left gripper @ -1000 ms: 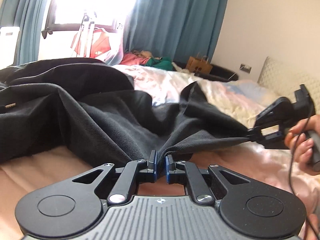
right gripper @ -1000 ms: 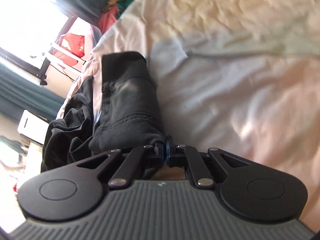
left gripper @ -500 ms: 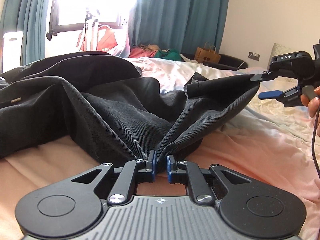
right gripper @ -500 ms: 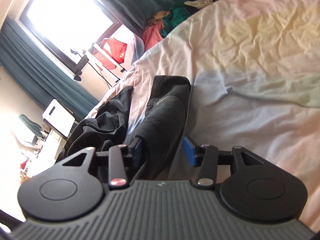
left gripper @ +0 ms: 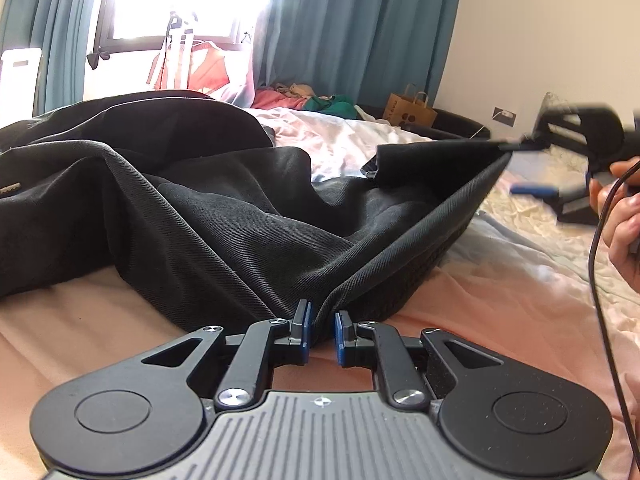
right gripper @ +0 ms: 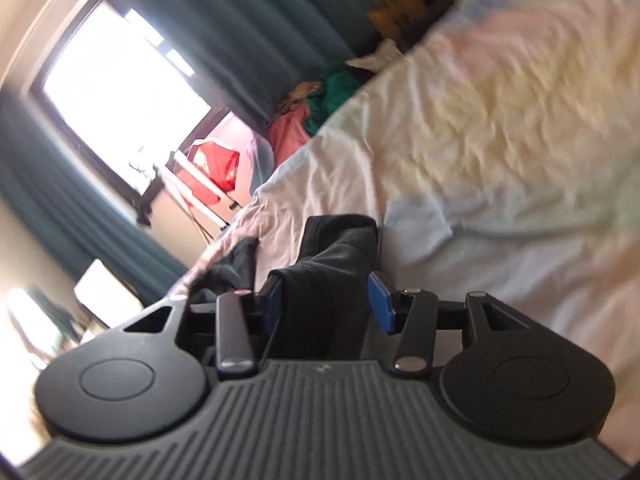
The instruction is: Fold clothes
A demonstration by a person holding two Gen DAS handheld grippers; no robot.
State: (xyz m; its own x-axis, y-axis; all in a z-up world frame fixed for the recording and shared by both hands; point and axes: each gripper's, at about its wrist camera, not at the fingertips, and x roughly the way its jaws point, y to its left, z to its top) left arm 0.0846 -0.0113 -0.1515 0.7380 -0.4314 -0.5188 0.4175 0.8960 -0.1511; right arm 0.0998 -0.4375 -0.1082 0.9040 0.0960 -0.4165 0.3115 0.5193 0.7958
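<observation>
A black garment [left gripper: 224, 216] lies spread on the bed. My left gripper [left gripper: 320, 330] is shut on its near hem, low over the sheet. The cloth stretches from there up to the right, where my right gripper [left gripper: 532, 168] shows blurred with its jaws apart; the corner hangs on its upper finger. In the right wrist view my right gripper [right gripper: 326, 300] is open, and the garment's corner [right gripper: 332, 256] lies draped between the blue pads [right gripper: 380, 300], against the left one.
The bed sheet [left gripper: 500, 300] is pink and white and wrinkled. Beyond the bed are teal curtains [left gripper: 352, 28], a bright window, a brown paper bag [left gripper: 408, 110] and a heap of coloured clothes [left gripper: 320, 100]. A hand and cable [left gripper: 608, 216] are at right.
My right gripper went from shut on the garment's corner to open and rose with it. The cloth between the grippers lifted and stretched. My left gripper stayed shut on the hem.
</observation>
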